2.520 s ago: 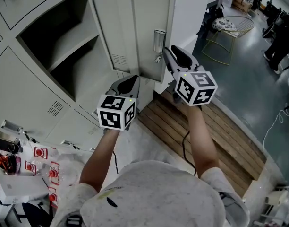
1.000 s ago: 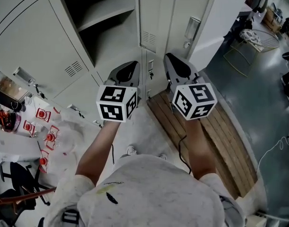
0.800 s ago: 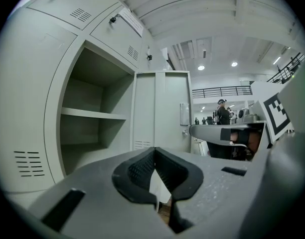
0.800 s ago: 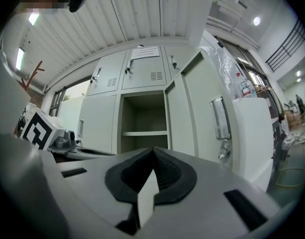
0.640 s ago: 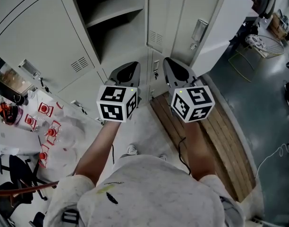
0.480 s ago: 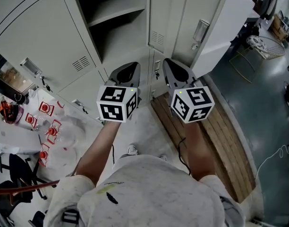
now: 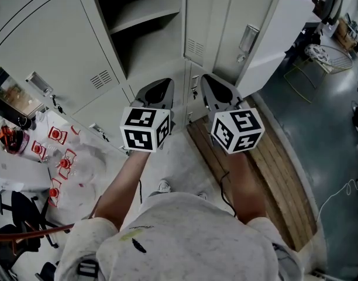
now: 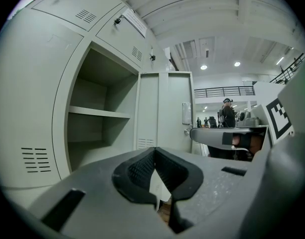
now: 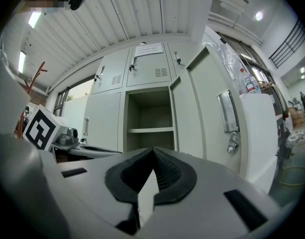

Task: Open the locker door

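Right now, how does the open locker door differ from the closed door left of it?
The open locker door stands swung out, baring a shelf; the closed door lies flush. The open one hangs right of the compartment, the closed one left. Both are plain grey metal.

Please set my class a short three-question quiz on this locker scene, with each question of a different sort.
1. True or false: the locker door stands open.
2. What do the right tongs grip? A) the door handle B) nothing, they are shut and empty C) a key
3. Fill in: the open locker shows ___ shelf inside.

Key: 1 true; 2 B; 3 one.
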